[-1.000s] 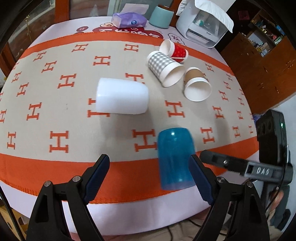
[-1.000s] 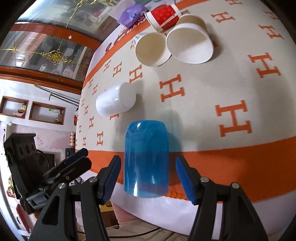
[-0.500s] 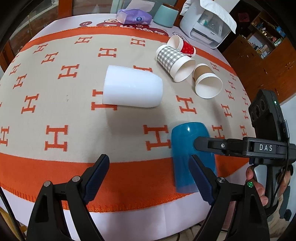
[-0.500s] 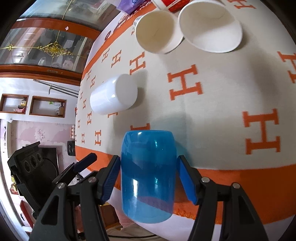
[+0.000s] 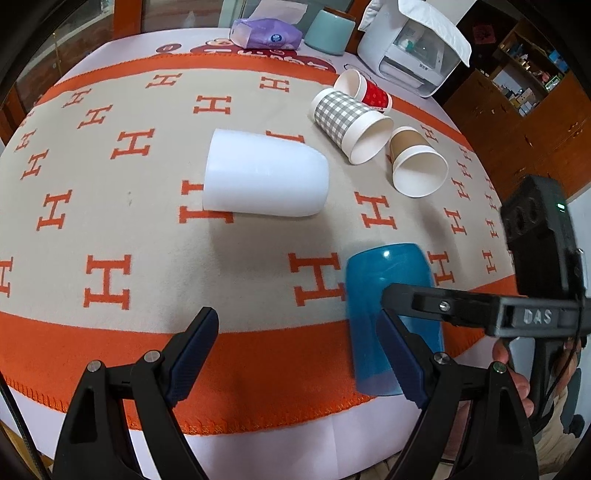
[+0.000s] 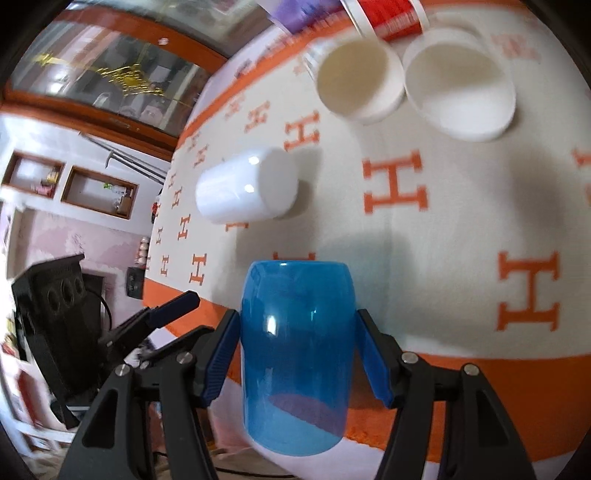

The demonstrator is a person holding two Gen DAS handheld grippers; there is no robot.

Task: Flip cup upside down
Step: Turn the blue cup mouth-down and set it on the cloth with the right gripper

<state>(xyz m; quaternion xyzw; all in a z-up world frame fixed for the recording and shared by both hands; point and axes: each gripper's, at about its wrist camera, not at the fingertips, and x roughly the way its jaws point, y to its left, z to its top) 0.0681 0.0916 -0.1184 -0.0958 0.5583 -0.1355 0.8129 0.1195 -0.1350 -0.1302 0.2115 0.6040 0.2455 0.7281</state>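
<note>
The tabletop is carrying an orange-bordered beige cloth patterned with orange H shapes, which is spreading across most of both views. At the far edge, a white appliance is standing beside a pale green container and a purple tissue pack. A white cup is lying on its side near the middle of the cloth, well apart from three paper cups that are lying tipped over together: a checked cup, a brown cup and a red cup. The blue cup is lying on its side at the near orange border, its open mouth facing the near edge. The right tongs are straddling it with the pads just beside its walls; whether they are pressing on it cannot be told. The left tongs are hanging wide apart over the border, gripping nothing, just left of the blue cup.
</note>
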